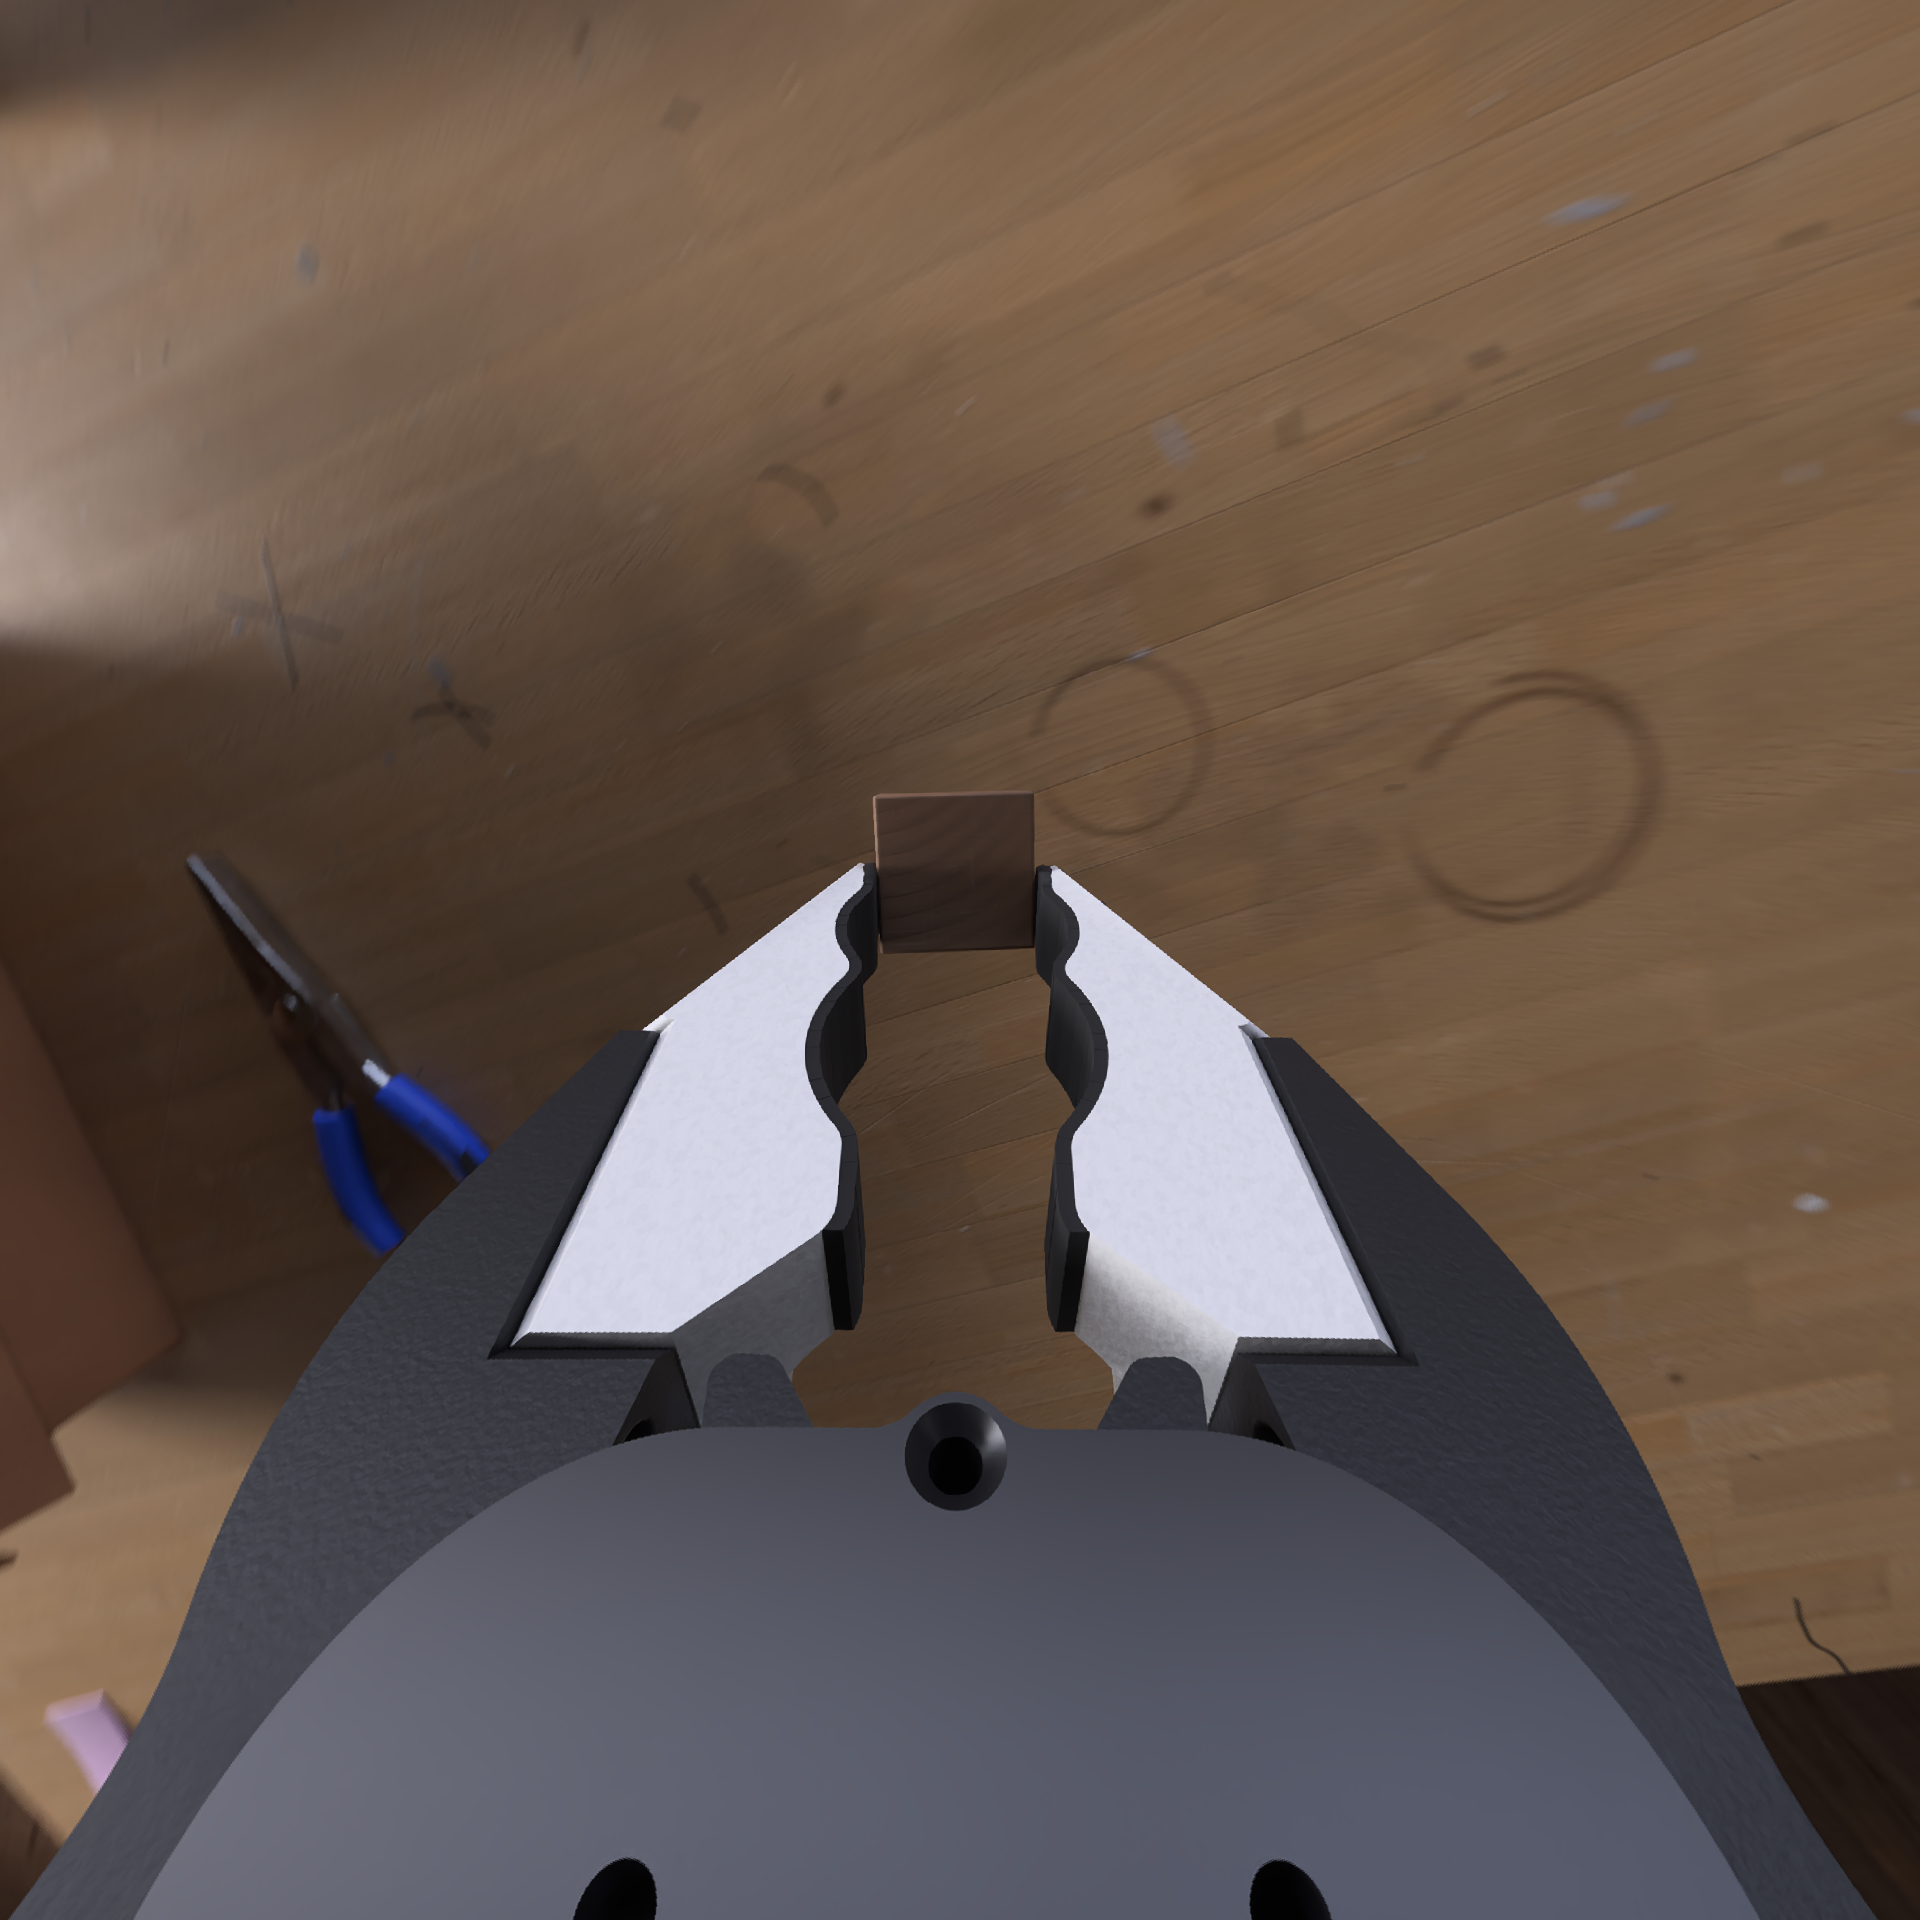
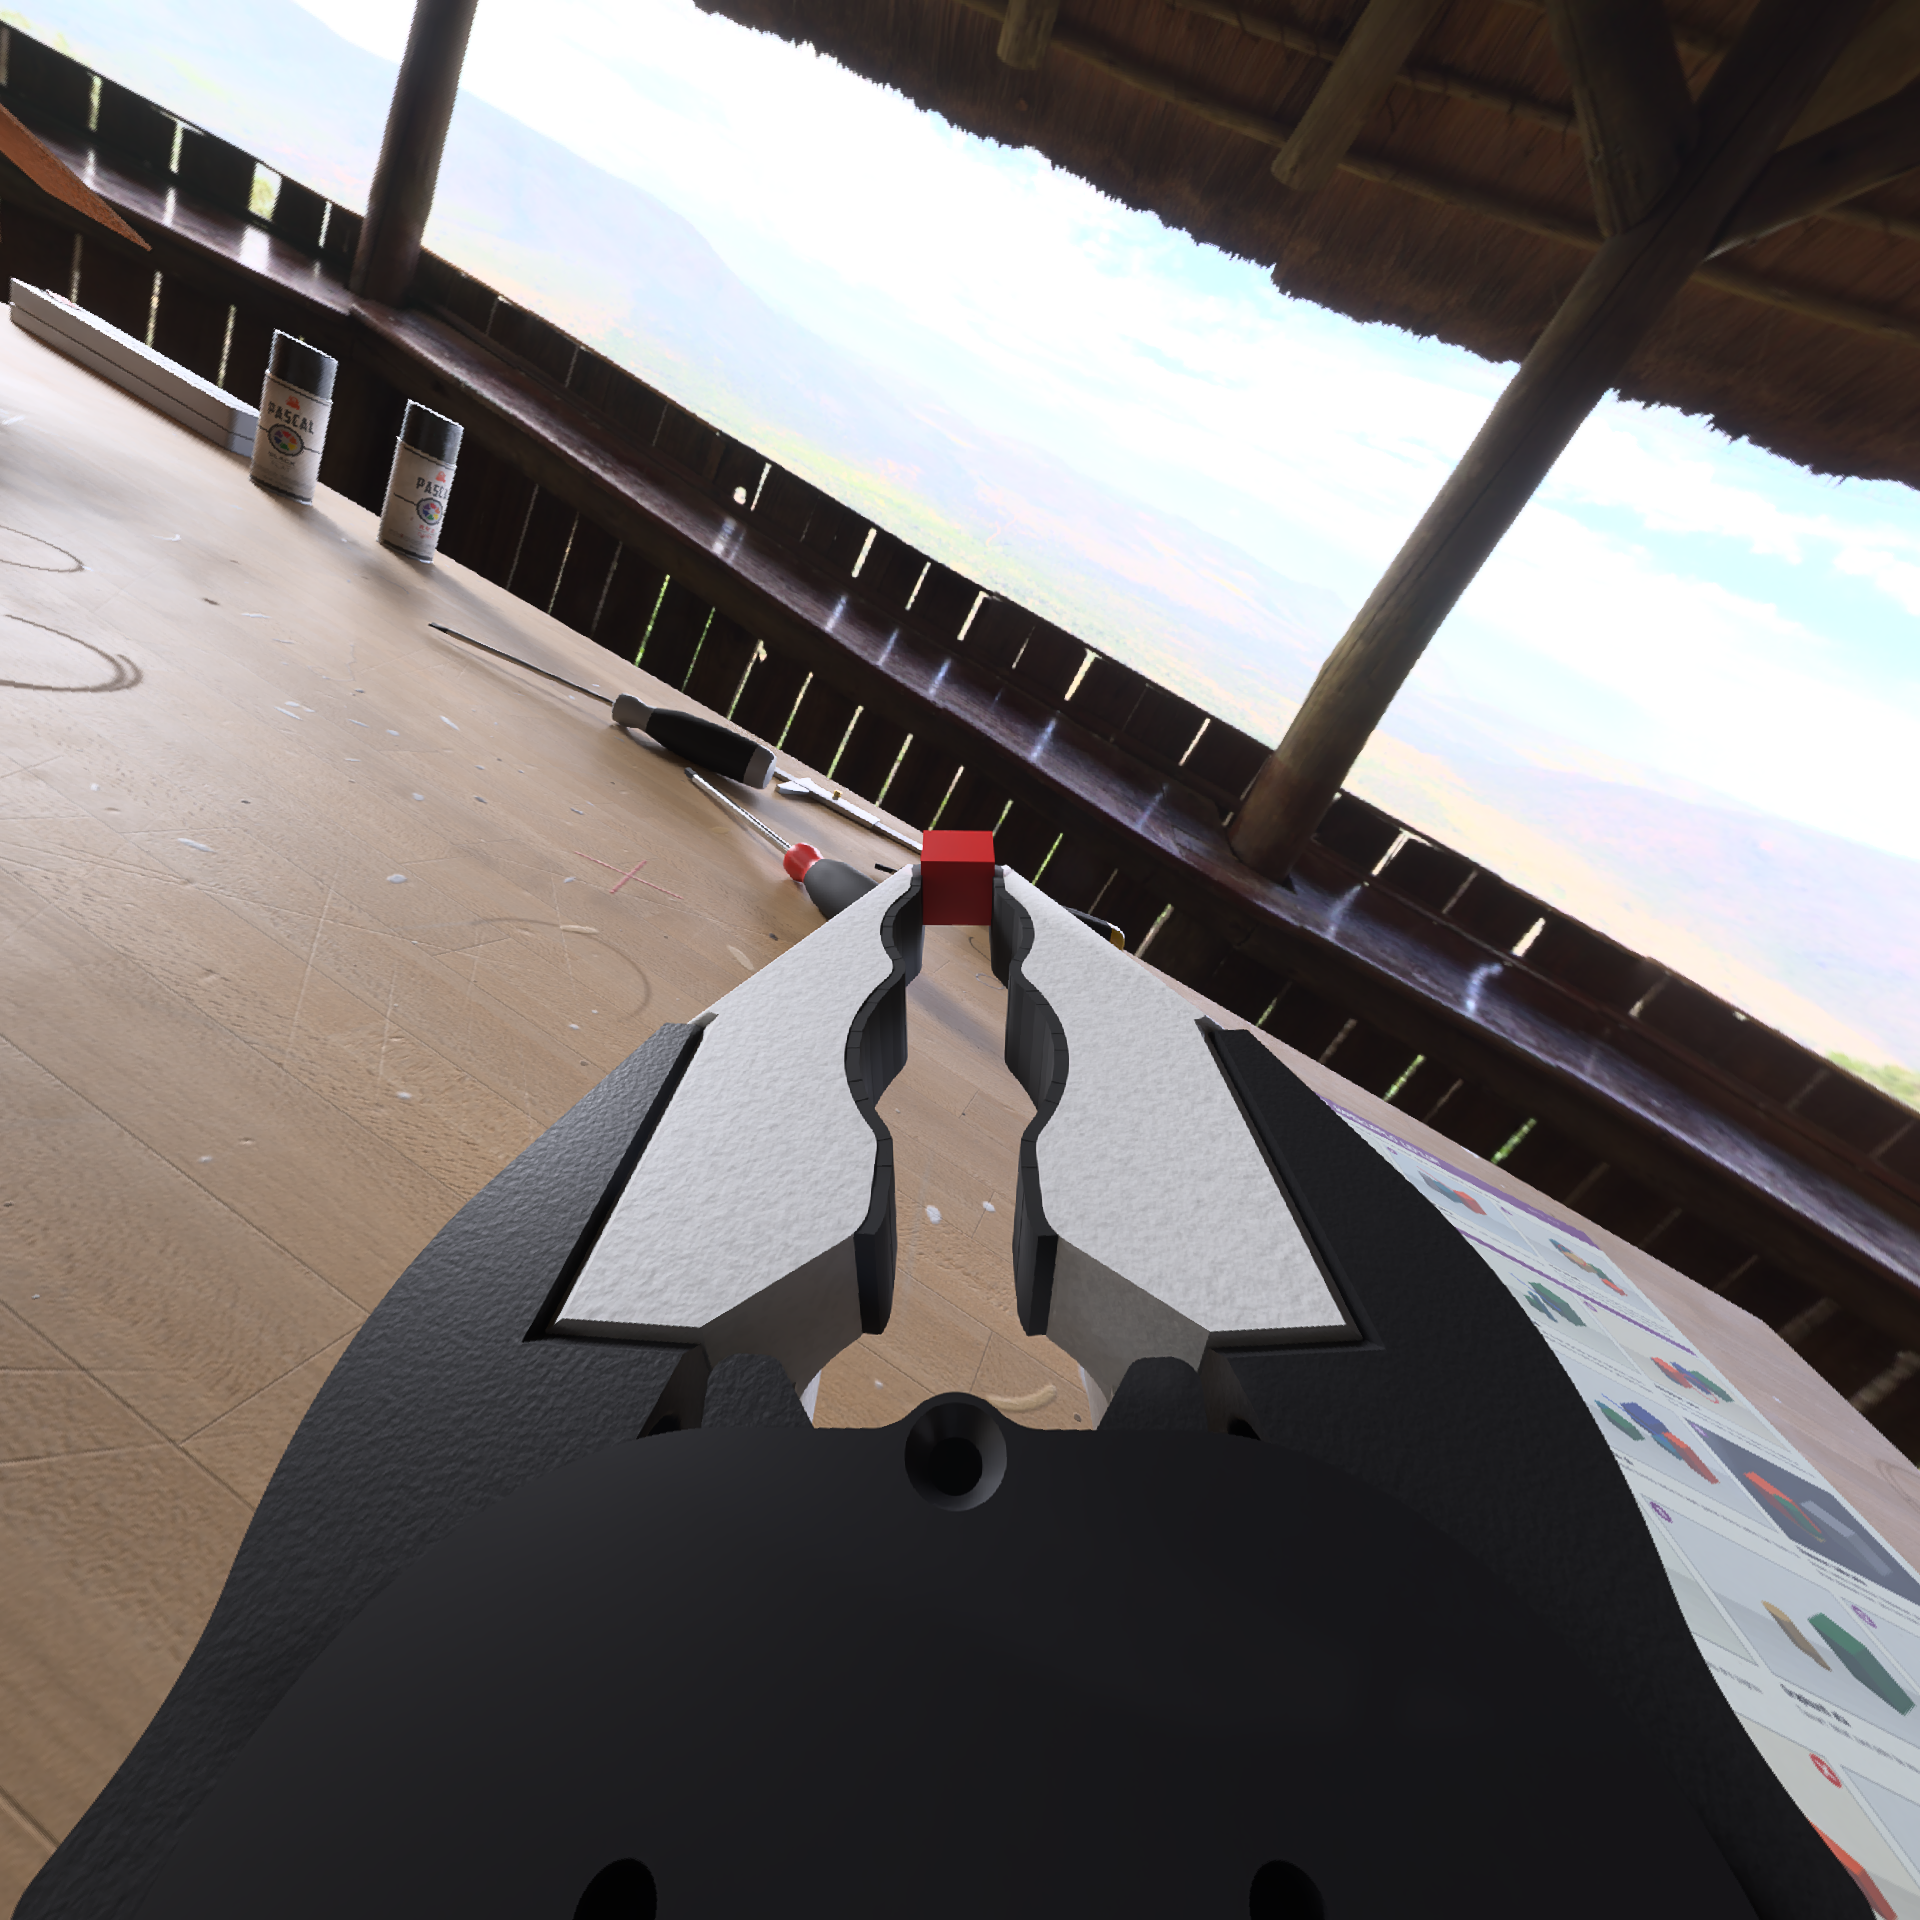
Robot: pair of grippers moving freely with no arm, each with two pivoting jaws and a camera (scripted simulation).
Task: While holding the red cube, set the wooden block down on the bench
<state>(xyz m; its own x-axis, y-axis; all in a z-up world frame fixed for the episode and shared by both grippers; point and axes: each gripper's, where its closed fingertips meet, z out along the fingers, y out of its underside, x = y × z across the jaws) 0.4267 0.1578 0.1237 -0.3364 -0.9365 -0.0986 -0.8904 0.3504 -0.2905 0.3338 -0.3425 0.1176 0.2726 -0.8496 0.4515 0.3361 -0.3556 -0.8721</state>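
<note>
In the left wrist view my left gripper (image 1: 955, 906) is shut on a small dark wooden block (image 1: 954, 871), pinched between its fingertips above the wooden bench (image 1: 1351, 312). The view looks steeply down at the bench top. I cannot tell whether the block touches the bench. In the right wrist view my right gripper (image 2: 958, 896) is shut on a small red cube (image 2: 956, 876), held at its fingertips above the bench (image 2: 260, 987), tilted and level with the far edge.
Blue-handled pliers (image 1: 343, 1049) lie left of the left gripper, a brown box (image 1: 42, 1247) beyond them. Two spray cans (image 2: 294, 416) and a long white box (image 2: 125, 358) stand far left. Screwdrivers (image 2: 707, 732) lie near the far edge. A printed sheet (image 2: 1714, 1455) lies at right.
</note>
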